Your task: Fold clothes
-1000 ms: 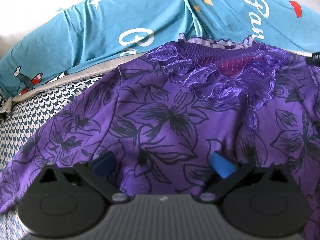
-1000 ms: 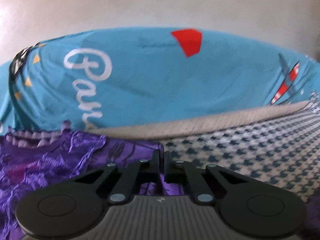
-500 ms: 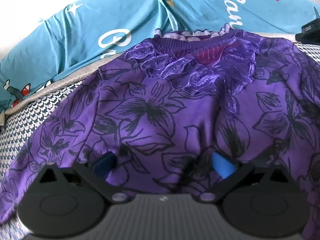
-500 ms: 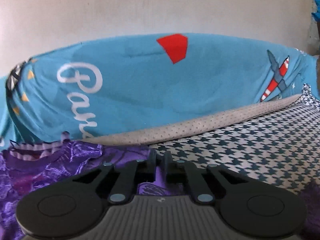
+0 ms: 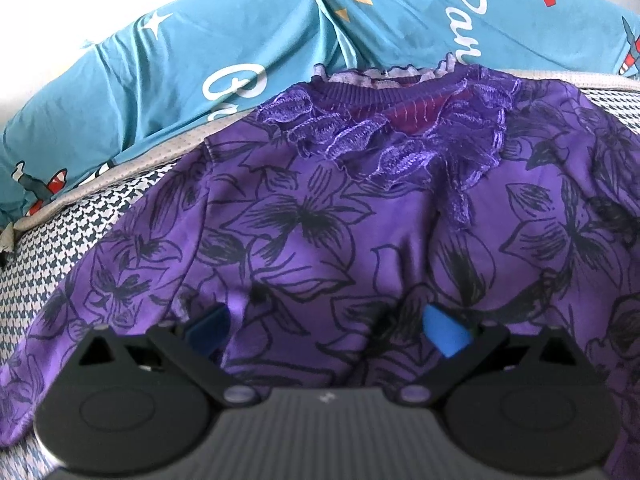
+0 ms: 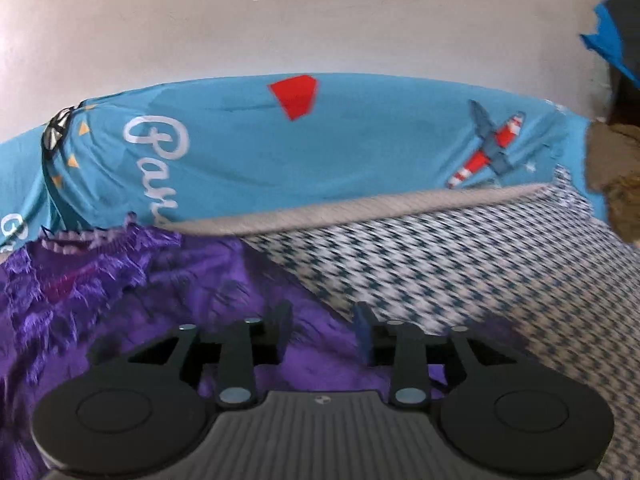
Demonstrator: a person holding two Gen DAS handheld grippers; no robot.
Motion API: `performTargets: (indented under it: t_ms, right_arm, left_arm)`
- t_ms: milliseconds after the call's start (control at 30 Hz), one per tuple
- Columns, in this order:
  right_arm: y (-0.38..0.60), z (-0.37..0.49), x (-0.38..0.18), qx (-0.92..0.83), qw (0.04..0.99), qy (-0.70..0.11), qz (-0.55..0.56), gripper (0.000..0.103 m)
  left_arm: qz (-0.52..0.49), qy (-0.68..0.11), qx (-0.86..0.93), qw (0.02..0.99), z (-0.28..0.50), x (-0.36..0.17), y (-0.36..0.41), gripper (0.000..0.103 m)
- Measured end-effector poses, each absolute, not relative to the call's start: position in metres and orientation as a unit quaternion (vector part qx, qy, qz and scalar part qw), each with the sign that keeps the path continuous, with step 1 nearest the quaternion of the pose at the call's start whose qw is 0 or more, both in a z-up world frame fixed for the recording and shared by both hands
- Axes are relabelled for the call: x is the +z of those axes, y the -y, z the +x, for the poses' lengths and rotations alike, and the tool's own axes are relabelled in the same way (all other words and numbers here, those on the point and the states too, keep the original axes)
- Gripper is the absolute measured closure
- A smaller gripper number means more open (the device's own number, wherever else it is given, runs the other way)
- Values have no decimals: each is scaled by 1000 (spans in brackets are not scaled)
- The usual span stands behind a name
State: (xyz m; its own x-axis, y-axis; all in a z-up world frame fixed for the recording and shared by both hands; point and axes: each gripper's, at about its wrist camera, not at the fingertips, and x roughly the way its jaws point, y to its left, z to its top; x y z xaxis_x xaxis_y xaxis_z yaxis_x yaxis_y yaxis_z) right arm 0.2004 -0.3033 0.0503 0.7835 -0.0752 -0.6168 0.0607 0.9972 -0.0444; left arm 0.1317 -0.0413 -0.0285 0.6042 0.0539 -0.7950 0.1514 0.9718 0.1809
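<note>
We are hovering the left tongs (image 5: 326, 330) wide open over the purple blouse (image 5: 320, 220) — it is lying spread on the houndstooth bed (image 6: 460, 264), collar toward the far blue pillows (image 6: 320, 152). Our right tongs (image 6: 322, 330) are opening (gripping nothing) above its right shoulder edge.

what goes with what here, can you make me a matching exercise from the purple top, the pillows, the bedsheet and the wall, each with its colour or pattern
Column one:
1. purple top
2. pillows
3. bedsheet
4. wall

Column two:
A. small dark and white houndstooth check
B. plain pale, no print
C. black outlined flowers with a lace frill at the neck
D. turquoise with white script, red patches and aeroplanes

Pairs: 1-C, 2-D, 3-A, 4-B
</note>
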Motion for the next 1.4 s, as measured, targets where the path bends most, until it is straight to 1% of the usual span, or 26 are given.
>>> performTargets:
  t_ms: [67,133,233,367,500,700,733,767,833,867,900,933,1000,1167,1233,1300,1400]
  right_arm:
    - [315,187,53,-50,946,-321,-7,57]
    - [327,175,55,-62,946,-317,-4,43]
    - [341,162,52,-87,942,-323,-11,33]
    - [358,158,42,-115,933,-341,-13,29]
    - [374,166,25,-134,915,-380,9,24]
    - [394,181,0,-159,890,-422,67,24]
    - [395,183,-3,-160,888,-424,76,28]
    - [395,183,-5,-164,890,-418,77,34]
    - [392,185,-5,-169,896,-405,65,80]
    - [391,185,-6,-171,898,-400,61,88]
    - [391,185,-5,-171,901,-395,60,95]
    - [391,186,-4,-172,904,-387,59,97]
    - [389,186,2,-175,914,-362,53,98]
    - [373,176,37,-261,939,-216,-51,98]
    - [371,175,46,-295,939,-163,-69,98]
    - [377,181,50,-318,935,-145,-63,98]
    - [394,197,41,-341,920,-185,-42,98]
  left_arm:
    - [114,-445,-27,888,131,-28,40,0]
    - [110,-448,-29,887,131,-28,40,0]
    - [106,-451,-32,886,131,-28,40,0]
    - [110,-451,-33,885,130,-28,42,0]
    - [113,-454,-35,883,130,-30,44,0]
    - [116,-457,-35,881,131,-32,47,0]
    - [116,-457,-35,881,131,-32,47,0]
    - [116,-457,-35,881,131,-32,47,0]
    - [116,-458,-35,881,132,-31,47,0]
    - [116,-458,-35,881,132,-31,48,0]
    - [116,-458,-36,880,132,-30,48,0]
    - [117,-459,-36,880,133,-29,48,0]
    - [117,-459,-36,880,133,-28,48,0]
    - [114,-459,-40,880,134,-24,50,0]
    - [115,-459,-42,880,134,-23,52,0]
    - [119,-459,-44,879,133,-23,54,0]
    - [124,-459,-49,878,131,-22,57,0]
